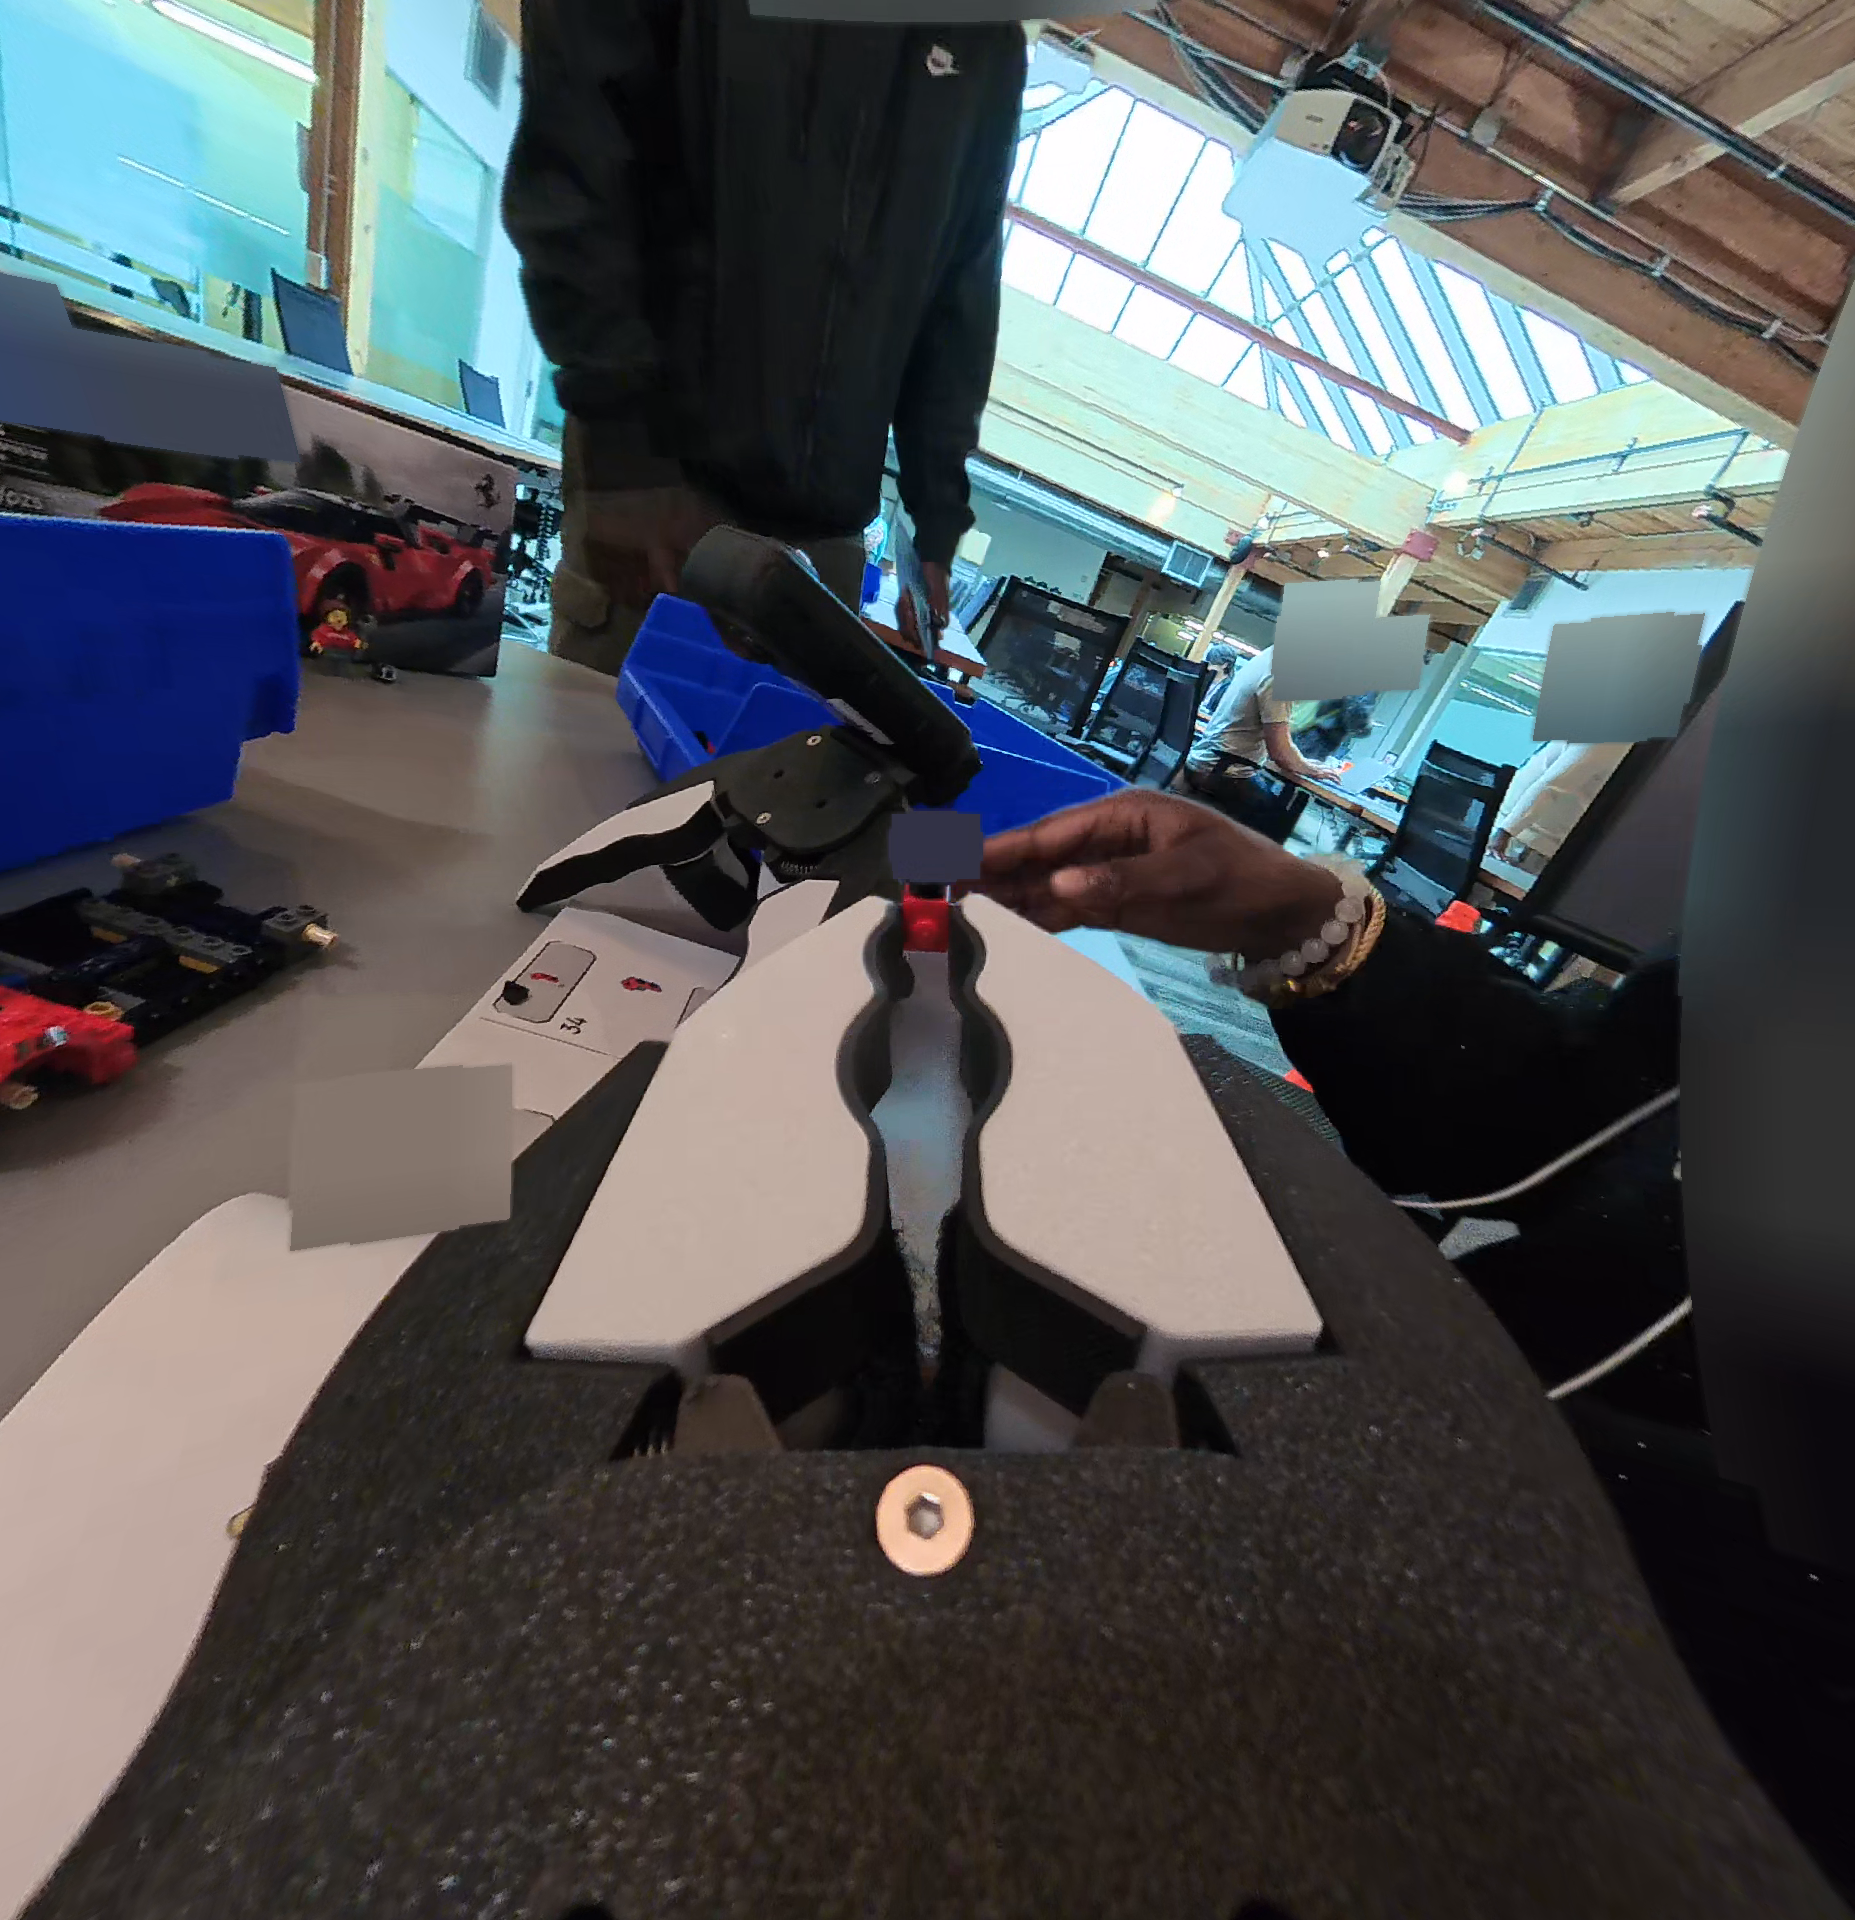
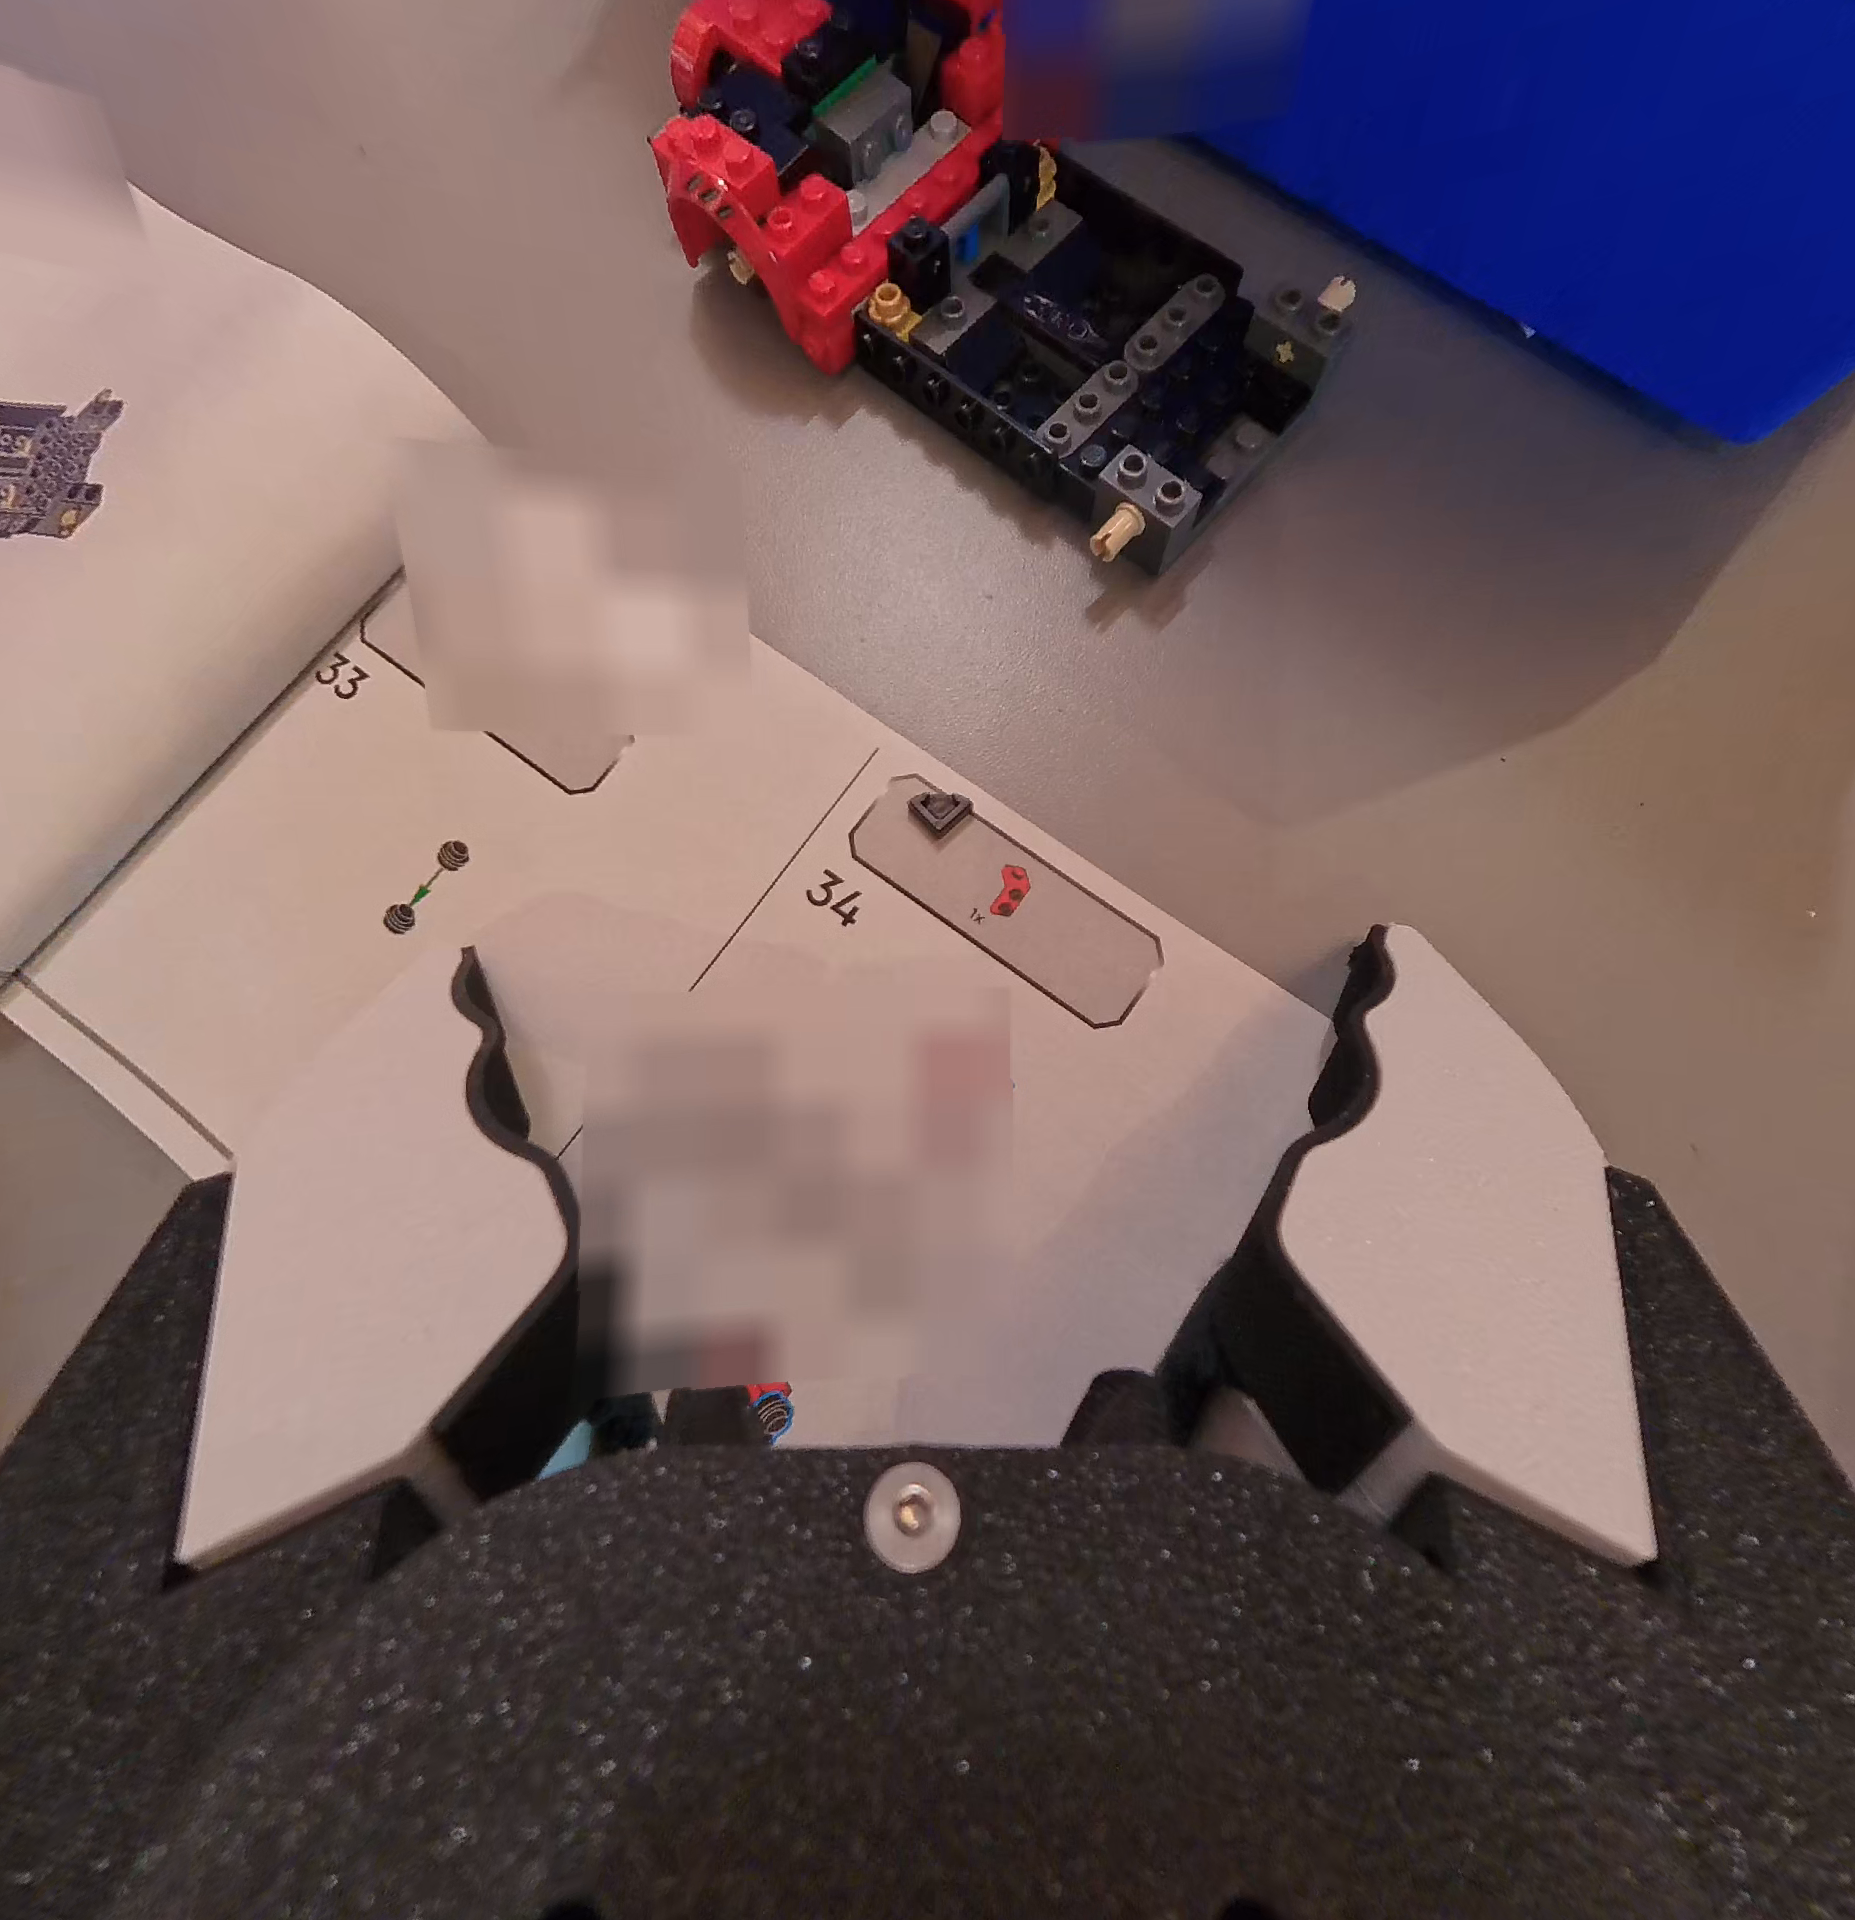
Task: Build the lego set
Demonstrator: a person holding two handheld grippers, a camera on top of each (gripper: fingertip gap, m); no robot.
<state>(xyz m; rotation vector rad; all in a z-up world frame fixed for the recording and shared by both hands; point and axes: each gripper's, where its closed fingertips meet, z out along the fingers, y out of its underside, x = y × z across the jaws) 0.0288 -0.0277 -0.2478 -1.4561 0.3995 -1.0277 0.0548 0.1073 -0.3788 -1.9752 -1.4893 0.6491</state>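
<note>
Red brick (image 1: 923, 925) in left tool (image 1: 925, 940)

Hand (image 1: 1141, 873) blocks ahead; bin (image 1: 112, 675) left.

Half-built red-black lego car (image 2: 1006, 281) on table (image 2: 1422, 644)

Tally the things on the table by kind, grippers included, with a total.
Grippers: 2, left gripper shut on a small red brick, right gripper open
Blue bins: 2
Part-built red and black car: 1
Instruction booklet: 1
Set box: 1
Small dark piece on the booklet: 1
Total: 9
</note>
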